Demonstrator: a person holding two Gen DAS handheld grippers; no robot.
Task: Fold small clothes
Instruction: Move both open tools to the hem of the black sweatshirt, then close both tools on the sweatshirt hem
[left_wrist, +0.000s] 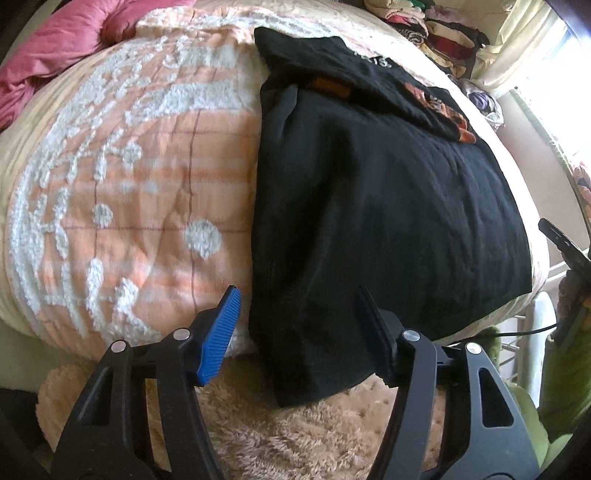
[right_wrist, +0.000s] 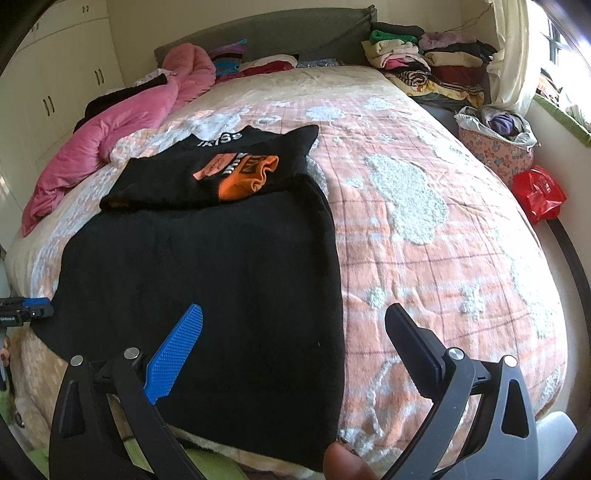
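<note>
while the black garment (left_wrist: 388, 206) hangs over the bed (left_wrist: 122, 192) edge | left gripper (left_wrist: 299, 328) and right gripper (right_wrist: 295, 354) jaws apart, nothing clamped | both near corners are best pinched evenly before lifting.

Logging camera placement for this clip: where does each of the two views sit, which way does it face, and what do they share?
Left wrist: on the left gripper, angled down at the near left corner of the black garment hanging over the bed edge; own two fingers show, jaws apart around that corner.
Right wrist: on the right gripper, looking up the bed toward the headboard; own fingers, open, astride the garment's near right edge, and a fingertip.
Shared: garment, bed, each other's gripper at frame edge.
</note>
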